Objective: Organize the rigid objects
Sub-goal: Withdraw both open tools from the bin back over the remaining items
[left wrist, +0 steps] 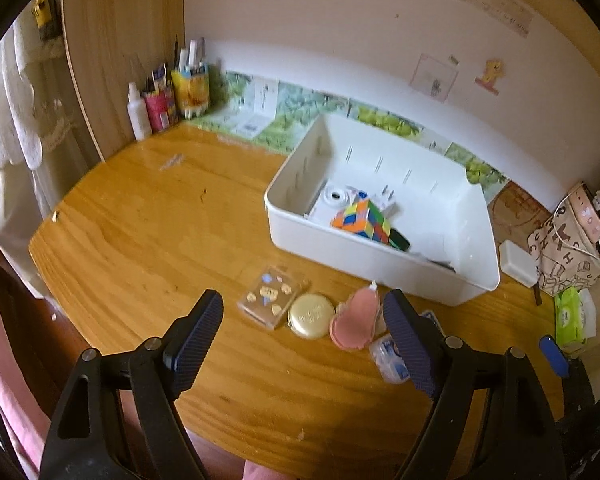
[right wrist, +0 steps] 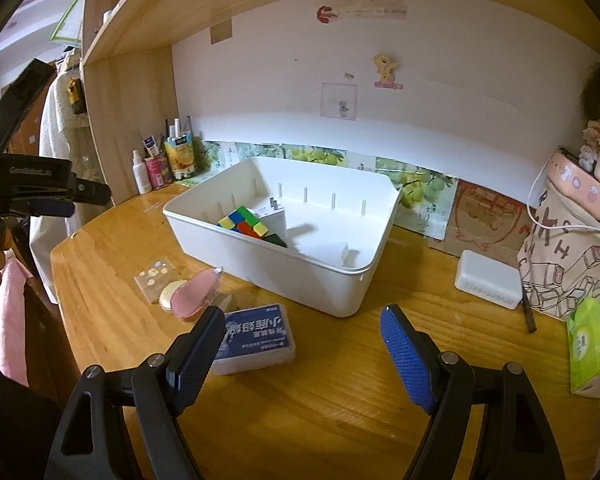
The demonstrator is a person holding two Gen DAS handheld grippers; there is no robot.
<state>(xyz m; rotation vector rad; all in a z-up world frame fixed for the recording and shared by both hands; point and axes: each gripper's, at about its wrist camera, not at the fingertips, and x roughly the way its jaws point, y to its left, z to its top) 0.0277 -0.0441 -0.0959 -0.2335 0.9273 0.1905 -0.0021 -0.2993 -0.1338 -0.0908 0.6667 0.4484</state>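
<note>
A white bin [left wrist: 360,264] [right wrist: 268,268] stands on the wooden desk and holds a colour cube [left wrist: 364,220] [right wrist: 242,220] and a few small items. In front of it lie a clear card case [left wrist: 272,302] [right wrist: 156,276], a gold round compact [left wrist: 311,316] [right wrist: 170,294], a pink case [left wrist: 356,320] [right wrist: 198,292] and a blue-labelled box [left wrist: 390,356] [right wrist: 256,340]. My left gripper [left wrist: 303,332] is open above the compact, touching nothing. My right gripper [right wrist: 302,344] is open with only bare desk between its fingers. Its left finger stands just in front of the blue-labelled box.
Pen holders and a white bottle [right wrist: 142,176] fill the back left corner. At the right are a small white lidded box [right wrist: 488,280], a pen [right wrist: 526,308], a patterned bag [right wrist: 568,264] and a green tissue pack [right wrist: 592,344]. The desk's rounded edge [left wrist: 40,248] runs along the left.
</note>
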